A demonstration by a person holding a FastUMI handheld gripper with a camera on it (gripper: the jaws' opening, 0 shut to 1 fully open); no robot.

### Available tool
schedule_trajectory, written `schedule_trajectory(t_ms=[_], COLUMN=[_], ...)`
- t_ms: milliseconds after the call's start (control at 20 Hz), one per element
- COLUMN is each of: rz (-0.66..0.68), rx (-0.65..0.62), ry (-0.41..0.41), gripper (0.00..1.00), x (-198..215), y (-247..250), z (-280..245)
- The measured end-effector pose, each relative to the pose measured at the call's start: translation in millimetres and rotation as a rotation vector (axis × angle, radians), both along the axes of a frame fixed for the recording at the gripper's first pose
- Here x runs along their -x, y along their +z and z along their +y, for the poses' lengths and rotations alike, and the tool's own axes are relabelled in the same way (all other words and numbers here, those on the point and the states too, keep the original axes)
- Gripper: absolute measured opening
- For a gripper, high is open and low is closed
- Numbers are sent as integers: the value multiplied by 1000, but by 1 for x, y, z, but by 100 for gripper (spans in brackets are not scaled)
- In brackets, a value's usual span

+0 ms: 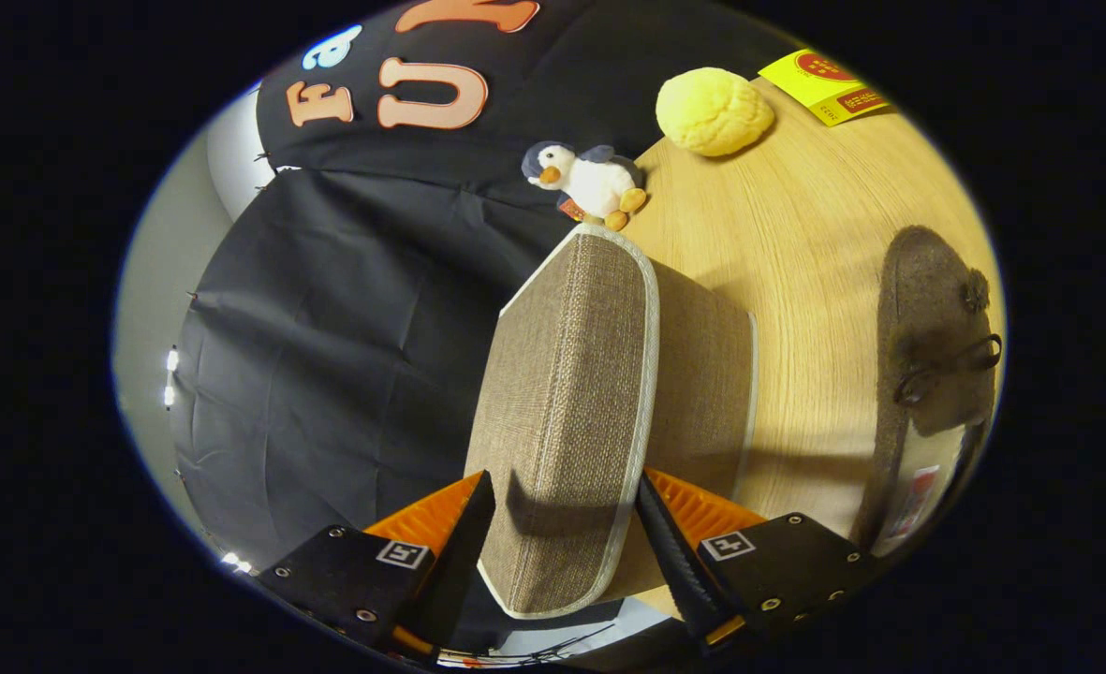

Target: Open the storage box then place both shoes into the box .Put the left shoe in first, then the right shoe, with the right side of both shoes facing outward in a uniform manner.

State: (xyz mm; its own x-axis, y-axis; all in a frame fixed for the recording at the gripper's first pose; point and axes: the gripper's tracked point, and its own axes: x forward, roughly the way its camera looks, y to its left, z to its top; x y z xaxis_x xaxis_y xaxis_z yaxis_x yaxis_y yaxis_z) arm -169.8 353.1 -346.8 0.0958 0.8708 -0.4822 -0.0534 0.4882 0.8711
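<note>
A brown woven storage box point(707, 374) with pale trim stands on the wooden table point(815, 234). Its lid point(562, 374) is swung up away from the box body. My gripper point(564, 479) is shut on the lid's near edge, one finger pressing on each face. A brown fuzzy shoe point(936, 346) with a pompom and a dark bow lies on the table beyond the right finger, beside the box and apart from it. The inside of the box is hidden behind the lid.
A small penguin plush point(590, 180) sits at the table's edge just past the box's far corner. A yellow soft lump point(714, 110) and a yellow card point(829, 86) lie farther off. Black cloth wall point(328, 328) hangs beyond the left finger.
</note>
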Motion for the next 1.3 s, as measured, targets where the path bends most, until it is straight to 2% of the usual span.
schedule_trajectory(t_ms=[150, 400, 500, 650, 850, 1300], rz=[23, 47, 61, 26, -11, -153], rx=[-14, -61, -144, -180, -185, -243], ry=[-24, -25, -39, -53, -19, 32], gripper=[79, 71, 66, 50, 37, 24], x=[-4, -2, -4, -7, -4, -23], y=[6, 23, 49, 69, 83, 147], z=[-12, -14, -10, -5, 10, 63])
